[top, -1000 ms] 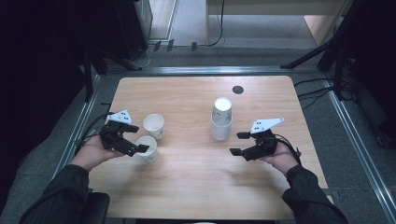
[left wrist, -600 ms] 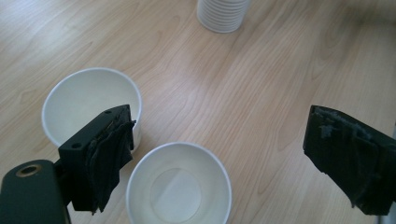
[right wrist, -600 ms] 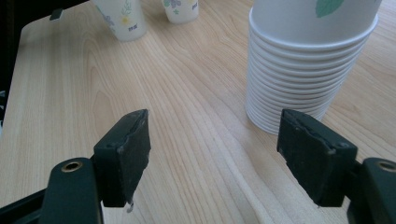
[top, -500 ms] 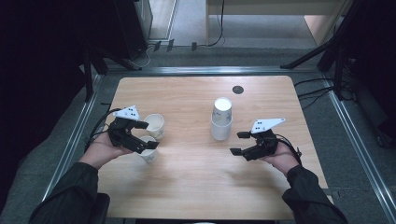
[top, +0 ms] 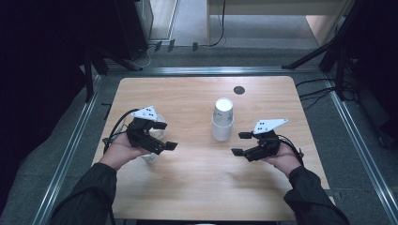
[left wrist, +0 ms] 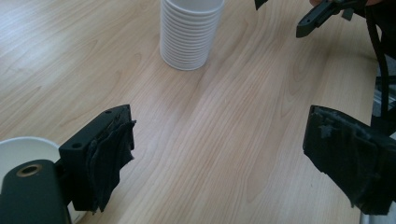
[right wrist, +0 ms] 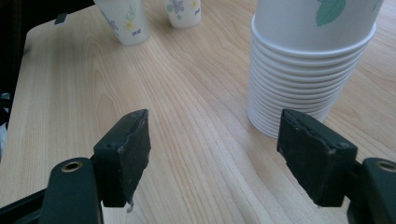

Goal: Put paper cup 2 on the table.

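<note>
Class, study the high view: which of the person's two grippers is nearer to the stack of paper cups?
The right gripper is nearer, just in front and right of the stack of paper cups. The left gripper sits farther off to its left, over two single cups.

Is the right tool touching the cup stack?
Apart. In the high view, bare table separates the right tool from the cup stack; the right gripper view shows its jaws open, short of the stack.
</note>
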Demonstrator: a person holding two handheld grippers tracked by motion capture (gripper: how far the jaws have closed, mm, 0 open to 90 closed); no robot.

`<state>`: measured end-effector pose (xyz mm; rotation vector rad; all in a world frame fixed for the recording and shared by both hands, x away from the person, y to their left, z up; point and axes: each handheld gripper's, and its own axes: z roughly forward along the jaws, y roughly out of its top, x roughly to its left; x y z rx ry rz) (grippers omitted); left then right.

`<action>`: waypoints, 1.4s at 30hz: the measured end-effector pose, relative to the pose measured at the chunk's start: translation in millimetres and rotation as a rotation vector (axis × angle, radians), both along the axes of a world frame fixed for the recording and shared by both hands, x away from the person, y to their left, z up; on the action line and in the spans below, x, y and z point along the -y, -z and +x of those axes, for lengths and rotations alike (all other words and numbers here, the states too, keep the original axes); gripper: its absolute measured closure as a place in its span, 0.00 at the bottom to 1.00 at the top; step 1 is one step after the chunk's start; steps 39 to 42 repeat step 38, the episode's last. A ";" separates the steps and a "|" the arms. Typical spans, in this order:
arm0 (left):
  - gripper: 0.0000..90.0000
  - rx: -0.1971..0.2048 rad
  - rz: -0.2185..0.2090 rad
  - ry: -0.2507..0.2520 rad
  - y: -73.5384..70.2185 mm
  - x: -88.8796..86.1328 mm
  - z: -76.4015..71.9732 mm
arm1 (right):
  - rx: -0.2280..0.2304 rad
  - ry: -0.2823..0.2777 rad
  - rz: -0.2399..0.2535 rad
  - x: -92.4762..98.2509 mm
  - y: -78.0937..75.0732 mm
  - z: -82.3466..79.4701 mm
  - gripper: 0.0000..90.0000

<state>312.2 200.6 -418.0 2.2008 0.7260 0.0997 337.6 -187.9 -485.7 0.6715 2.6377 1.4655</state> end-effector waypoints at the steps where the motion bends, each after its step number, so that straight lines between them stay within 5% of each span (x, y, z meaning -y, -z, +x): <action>1: 0.10 -0.003 -0.001 0.005 1.4 2.7 0.0 | 0.000 -0.001 0.000 -0.1 0.0 -0.2 0.29; 18: 0.10 -0.010 -0.048 0.035 17.5 45.4 -1.4 | 0.005 -0.011 0.011 -1.0 -1.8 -2.5 0.29; 42: 0.10 0.016 -0.084 0.021 28.2 58.3 -7.5 | 0.023 -0.027 0.025 -5.0 -3.2 -6.9 0.29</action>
